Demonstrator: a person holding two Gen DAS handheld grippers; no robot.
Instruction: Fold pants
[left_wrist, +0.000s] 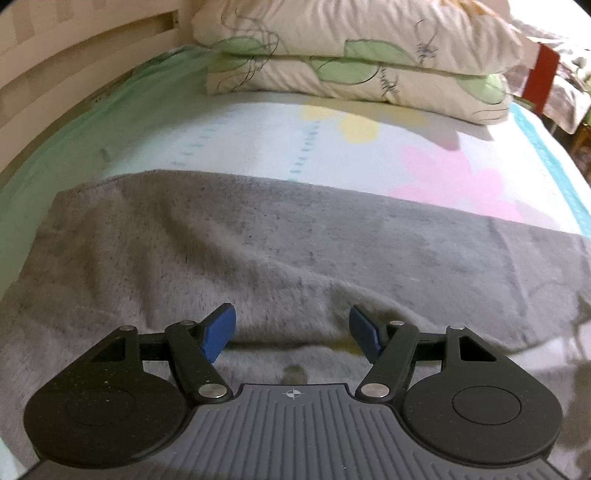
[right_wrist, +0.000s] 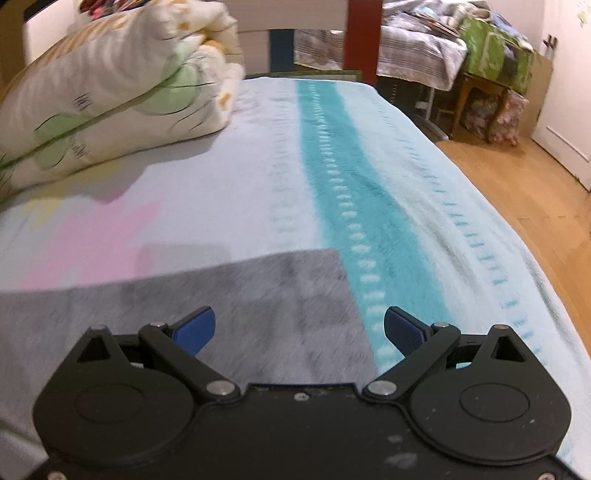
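Two grippers over a bed (right_wrist: 424, 155), both spread wide and empty. Left gripper (left_wrist: 291, 328) above grey fleecy pants (left_wrist: 258, 240) laid flat across the bedspread, ready for folding. Right gripper (right_wrist: 299, 332) near the pants' far corner. Pillows (left_wrist: 351, 59) stacked well clear.

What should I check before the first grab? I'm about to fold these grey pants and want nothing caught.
1. Left tongs open, nothing between them: ok.
2. Right tongs open, empty: ok.
3. Fuzzy grey pants spread on the pastel patterned bedspread: mostly flat, one ridge near the left tongs: not ok.
4. Right end of the pants visible as a straight edge: ok.
5. Stacked leaf-print pillows apart from the pants: ok.
6. Waistband or cuffs at which end: cannot tell.
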